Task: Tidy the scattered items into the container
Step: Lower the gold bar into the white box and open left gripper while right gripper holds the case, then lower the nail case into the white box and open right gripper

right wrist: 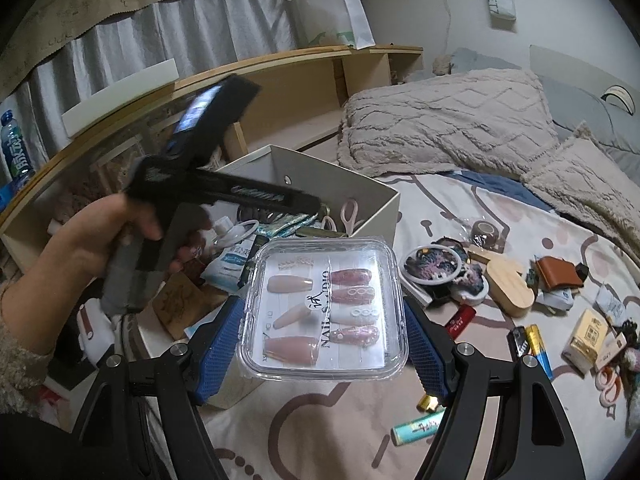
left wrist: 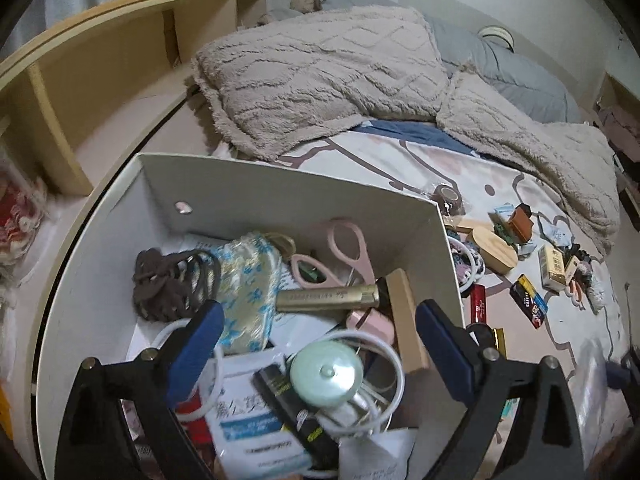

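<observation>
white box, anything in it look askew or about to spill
Nothing is spilling. The white box is just crammed: the wooden block leans tilted against its right wall and the pink scissors stand handles-up. The left gripper hangs open above the pile.

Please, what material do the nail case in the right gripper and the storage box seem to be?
Nail case: likely clear, glossy hard plastic; the press-on nails show through it. Storage box: probably matte off-white cardboard or fabric-covered board; its walls are thin, flat and dull.

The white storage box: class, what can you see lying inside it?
Inside the white storage box lie pink scissors, a gold tube, brown hair ties, a blue-patterned pouch and a mint round case. The pile hides most of the bottom.
</observation>
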The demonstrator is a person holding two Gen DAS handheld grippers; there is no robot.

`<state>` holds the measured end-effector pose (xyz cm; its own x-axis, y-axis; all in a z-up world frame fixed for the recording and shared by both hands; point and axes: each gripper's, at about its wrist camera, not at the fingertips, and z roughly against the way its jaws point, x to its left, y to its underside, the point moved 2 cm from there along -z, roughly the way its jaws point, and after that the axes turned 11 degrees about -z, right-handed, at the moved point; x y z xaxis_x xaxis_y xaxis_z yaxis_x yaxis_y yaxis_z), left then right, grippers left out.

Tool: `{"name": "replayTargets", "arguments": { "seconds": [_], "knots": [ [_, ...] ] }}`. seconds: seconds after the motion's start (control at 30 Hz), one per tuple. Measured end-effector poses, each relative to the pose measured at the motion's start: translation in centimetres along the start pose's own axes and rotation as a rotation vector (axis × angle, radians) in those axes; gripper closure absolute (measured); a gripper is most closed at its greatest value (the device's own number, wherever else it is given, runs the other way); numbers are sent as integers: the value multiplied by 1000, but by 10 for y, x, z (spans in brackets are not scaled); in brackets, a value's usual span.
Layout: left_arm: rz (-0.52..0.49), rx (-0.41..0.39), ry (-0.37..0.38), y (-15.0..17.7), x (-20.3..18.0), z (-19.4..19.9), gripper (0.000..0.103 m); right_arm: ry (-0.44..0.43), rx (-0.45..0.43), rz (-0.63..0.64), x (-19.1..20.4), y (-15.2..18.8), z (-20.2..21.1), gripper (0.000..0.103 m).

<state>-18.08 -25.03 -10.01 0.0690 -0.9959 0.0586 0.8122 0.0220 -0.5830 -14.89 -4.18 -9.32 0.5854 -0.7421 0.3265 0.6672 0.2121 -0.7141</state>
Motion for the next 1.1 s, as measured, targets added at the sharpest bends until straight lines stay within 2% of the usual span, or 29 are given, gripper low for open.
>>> {"name": "replayTargets", "arguments": {
  "seconds": [0.2, 0.33, 0.57, 0.83, 1.03, 1.07, 1.1],
  "knots": [
    [15, -55, -18, 25, 16, 30, 6, 22, 22, 28, 7, -17, -21, 25],
    [36, -85, -1, 44, 29, 48, 6, 34, 28, 31, 10, -31, -35, 25],
    [11, -135, -73, 74, 43, 70, 6, 22, 100, 64, 31, -56, -77, 25],
    [4, -165, -47, 96, 46, 82, 6, 68, 225, 91, 48, -66, -148, 25],
    [-47, -169, -31, 103, 37, 77, 6, 118, 251, 95, 48, -66, -175, 25],
    [-53, -167, -33, 104, 35, 76, 6, 111, 257, 77, 45, -66, -176, 23],
    [-59, -166, -31, 106, 34, 74, 6, 100, 263, 58, 42, -67, -177, 11]
  ]
}}
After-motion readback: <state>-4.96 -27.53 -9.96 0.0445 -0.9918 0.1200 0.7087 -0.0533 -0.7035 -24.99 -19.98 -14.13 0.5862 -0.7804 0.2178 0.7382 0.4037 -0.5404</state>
